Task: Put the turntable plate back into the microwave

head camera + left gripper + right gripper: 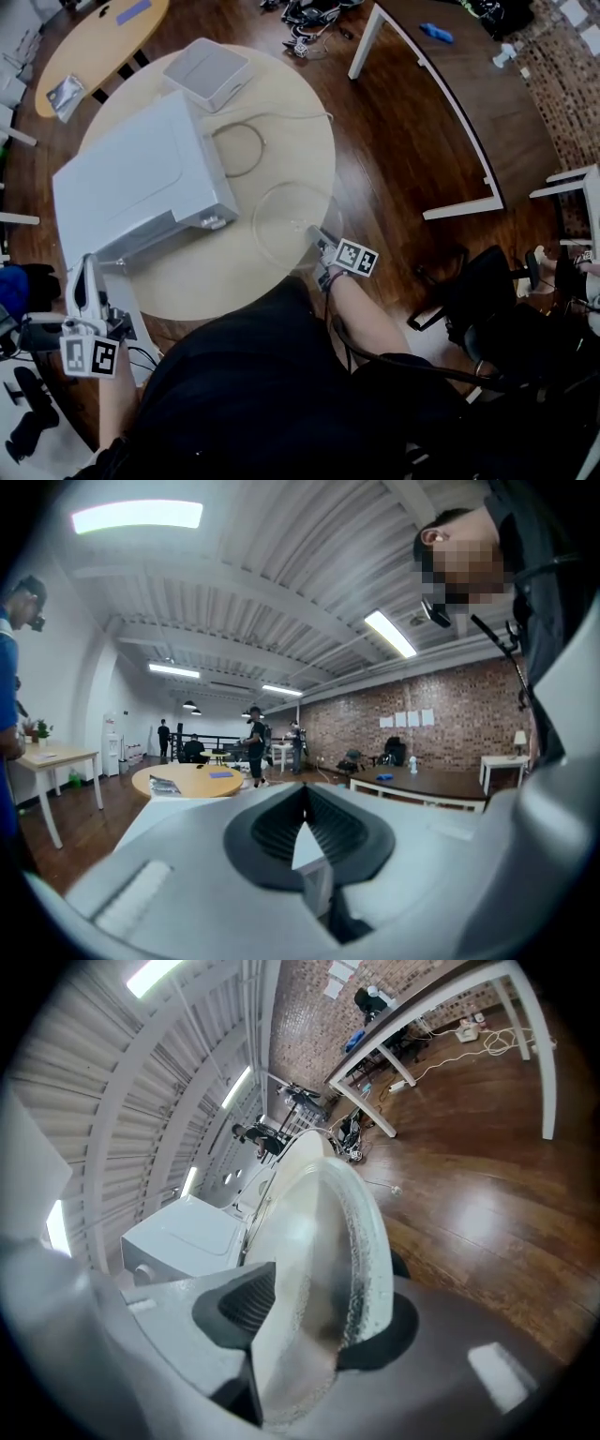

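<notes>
My right gripper [317, 236] clamps the rim of the turntable plate [284, 223] lying mid-frame on the table [225, 281], while my left gripper [89, 314] pinches the microwave door [87, 279], lower left, likely holding it open.

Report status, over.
Right gripper shut on rim of clear round glass turntable plate, on pale round table. Left gripper shut on open door of white microwave. No obstruction seen.

Left gripper [305, 791] held level, fingers together; right gripper [315, 237] angled down, fingers clamping the turntable plate [284, 217].
</notes>
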Action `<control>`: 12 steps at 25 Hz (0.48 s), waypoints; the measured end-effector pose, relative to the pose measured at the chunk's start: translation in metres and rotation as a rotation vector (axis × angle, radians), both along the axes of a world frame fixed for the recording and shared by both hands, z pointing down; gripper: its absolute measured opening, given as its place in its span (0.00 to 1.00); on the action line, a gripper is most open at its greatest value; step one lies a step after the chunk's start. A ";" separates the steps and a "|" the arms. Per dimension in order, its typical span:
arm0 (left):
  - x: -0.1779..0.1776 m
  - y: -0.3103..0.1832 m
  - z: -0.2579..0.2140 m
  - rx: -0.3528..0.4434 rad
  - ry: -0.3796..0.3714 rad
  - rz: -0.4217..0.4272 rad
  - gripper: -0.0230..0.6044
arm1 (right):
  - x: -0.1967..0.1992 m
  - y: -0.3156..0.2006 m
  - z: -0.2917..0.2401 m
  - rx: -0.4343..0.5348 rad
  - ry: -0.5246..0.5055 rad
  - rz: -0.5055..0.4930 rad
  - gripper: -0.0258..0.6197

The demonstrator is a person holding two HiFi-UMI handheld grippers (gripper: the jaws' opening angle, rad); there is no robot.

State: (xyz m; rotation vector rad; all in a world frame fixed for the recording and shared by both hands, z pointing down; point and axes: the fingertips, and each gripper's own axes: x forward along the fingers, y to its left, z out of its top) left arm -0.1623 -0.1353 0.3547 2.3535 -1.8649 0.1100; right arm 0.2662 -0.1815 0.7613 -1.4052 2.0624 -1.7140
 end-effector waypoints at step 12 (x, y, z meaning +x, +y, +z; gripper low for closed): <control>-0.018 0.004 0.006 0.014 0.034 0.029 0.04 | 0.011 0.018 -0.007 0.004 -0.029 0.134 0.25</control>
